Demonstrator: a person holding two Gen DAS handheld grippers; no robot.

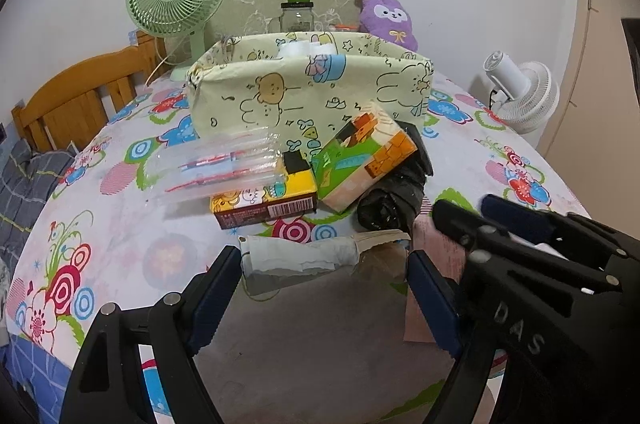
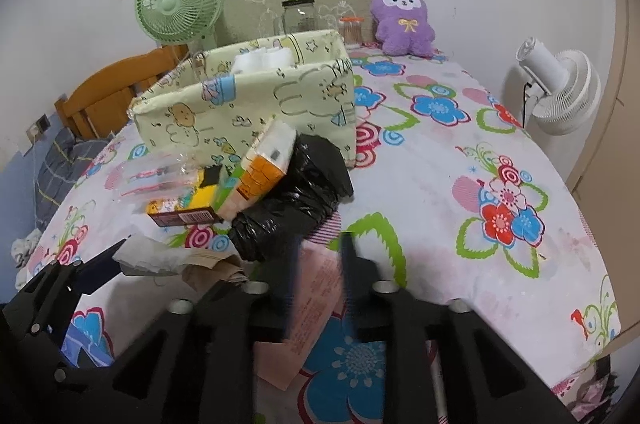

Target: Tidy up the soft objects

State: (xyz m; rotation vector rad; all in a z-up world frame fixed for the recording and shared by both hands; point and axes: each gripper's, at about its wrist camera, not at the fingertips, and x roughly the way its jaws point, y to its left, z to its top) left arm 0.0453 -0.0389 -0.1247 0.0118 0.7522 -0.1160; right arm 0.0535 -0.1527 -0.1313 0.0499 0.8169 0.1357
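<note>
Here, in the left wrist view, the left gripper (image 1: 324,288) hangs with its fingers spread wide around a crumpled white tissue (image 1: 296,260) and a tan paper scrap (image 1: 380,258), pads clear of both. Judged from this, the step in hand is picking loose soft things off the floral cloth (image 1: 120,236) for the fabric bin (image 1: 304,92), which stands just behind the pile and already holds white wads. The next move calls for a short drop and a gentle squeeze, since tissue flattens and slips. Around it lie a rigid clear plastic case (image 1: 216,168), a glossy yellow carton (image 1: 268,200), a soft green-and-orange tissue pack (image 1: 360,160) leaning on the bin, and a crinkled black bag (image 1: 392,200). The right gripper (image 1: 460,224) reaches in from the right.

Next, in the right wrist view, the right gripper (image 2: 320,256) has its 2 blue fingers astride a thin pink sheet (image 2: 312,304). They look blurred, so I cannot tell whether they pinch it or stand just off it. The sheet is flat and limp, lying on the cloth beside the black bag (image 2: 288,200). The bin (image 2: 248,96) is floppy-walled, printed with cartoon animals; a purple plush (image 2: 404,20) sits well behind.
</note>
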